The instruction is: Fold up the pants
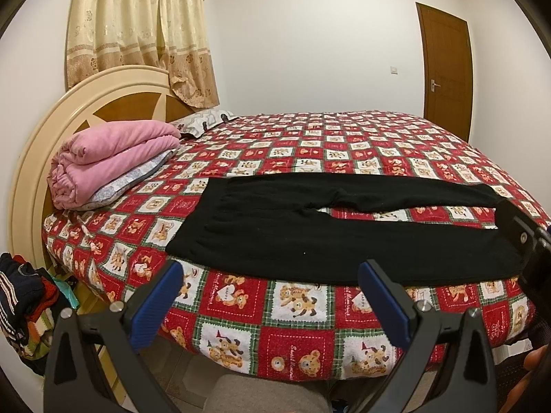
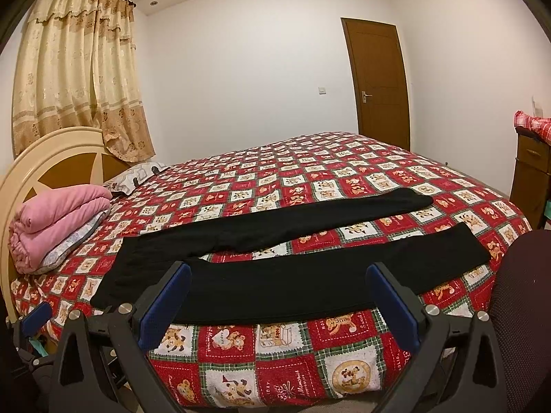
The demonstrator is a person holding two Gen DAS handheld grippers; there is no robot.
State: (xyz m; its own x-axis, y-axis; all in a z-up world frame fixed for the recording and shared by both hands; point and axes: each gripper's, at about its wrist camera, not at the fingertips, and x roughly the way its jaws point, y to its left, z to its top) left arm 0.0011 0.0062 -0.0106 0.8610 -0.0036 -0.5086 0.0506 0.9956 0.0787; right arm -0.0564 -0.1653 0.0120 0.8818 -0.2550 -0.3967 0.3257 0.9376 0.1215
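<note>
Black pants (image 1: 310,237) lie flat on the bed, waist to the left, both legs stretched right with a gap between them. They also show in the right wrist view (image 2: 275,275). My left gripper (image 1: 270,272) is open and empty, held just off the bed's near edge in front of the near leg. My right gripper (image 2: 279,275) is open and empty, over the near edge by the near leg. The right gripper's body also shows at the right edge of the left wrist view (image 1: 527,241).
The bed has a red bear-print quilt (image 1: 303,313). A folded pink blanket (image 1: 113,161) and pillow lie by the headboard (image 1: 31,172). A clothes pile (image 1: 24,303) sits at left. A wooden cabinet (image 2: 532,172) stands at right, a door (image 2: 378,82) behind.
</note>
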